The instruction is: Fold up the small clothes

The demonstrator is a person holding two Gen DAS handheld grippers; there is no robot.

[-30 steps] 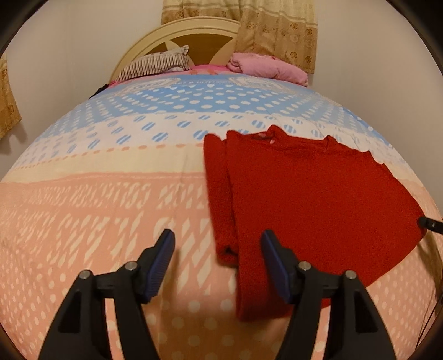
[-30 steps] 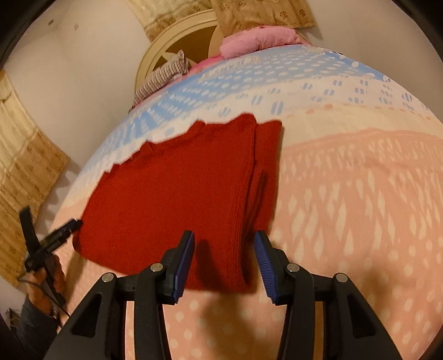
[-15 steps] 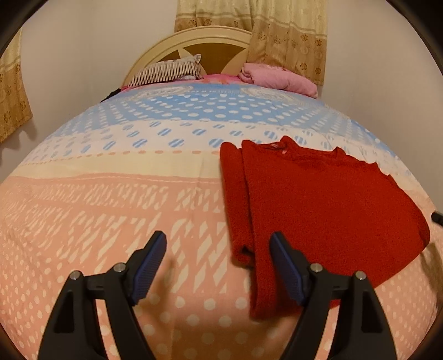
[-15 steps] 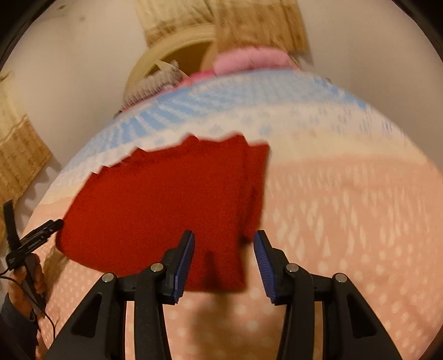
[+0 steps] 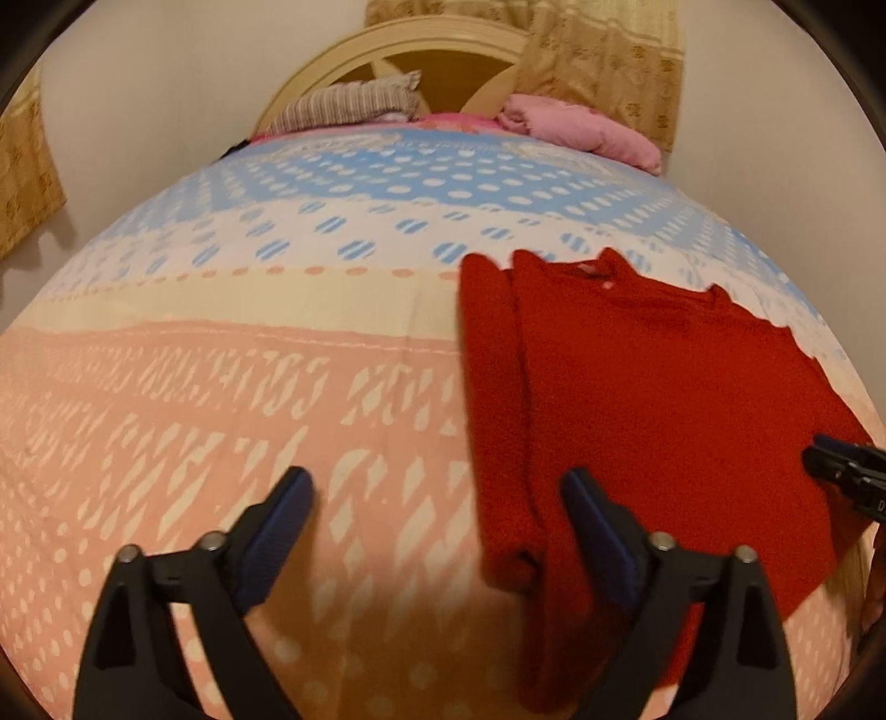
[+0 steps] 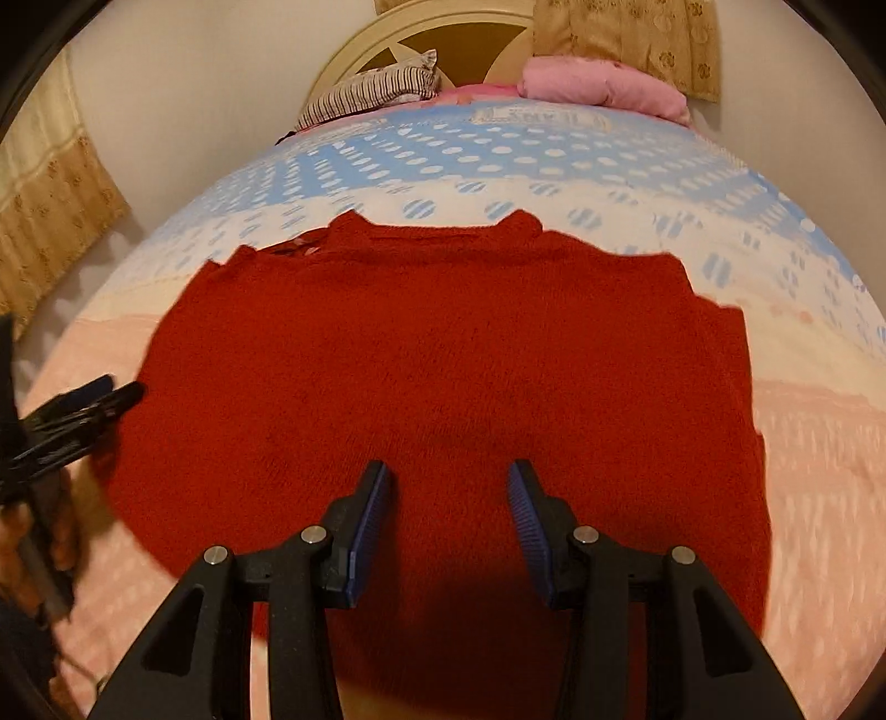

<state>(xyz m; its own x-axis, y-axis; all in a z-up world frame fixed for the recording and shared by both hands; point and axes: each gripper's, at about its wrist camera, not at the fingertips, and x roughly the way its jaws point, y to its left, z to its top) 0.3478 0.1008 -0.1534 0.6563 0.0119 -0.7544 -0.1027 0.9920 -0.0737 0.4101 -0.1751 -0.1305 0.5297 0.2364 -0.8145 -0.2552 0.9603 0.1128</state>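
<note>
A bed (image 5: 232, 387) fills both views, its cover (image 6: 554, 160) banded blue with white dots near the head, cream across the middle and peach with pale dashes toward the foot. At the head stands a cream wooden headboard (image 5: 398, 50) against a pale wall, with yellow patterned curtains (image 5: 609, 61) hanging beside it. A striped pillow (image 6: 382, 91) and a pink pillow (image 6: 603, 88) lie in front of the headboard.

The red knit sweater (image 6: 443, 360) lies flat on the bed cover, neckline toward the head of the bed, over the cream and peach bands. In the left wrist view one side of it is folded inward, forming a long narrow layer (image 5: 493, 421) along the sweater's left edge.

The left gripper (image 5: 437, 515) hovers over that folded edge; its jaws have just been opening and its fingers (image 5: 277, 526) now stand spread wide, one over bare peach cover, the other over the red knit, with the folded strip's lower end seen between them and no pad pressing on it. The right gripper (image 6: 448, 515) hangs above the lower middle of the sweater, its blue-padded fingers (image 6: 368, 526) partly spread and gripping nothing. Each gripper shows at the edge of the other's view, and part of a hand (image 6: 50, 515) is seen at the left edge of the right wrist view.
</note>
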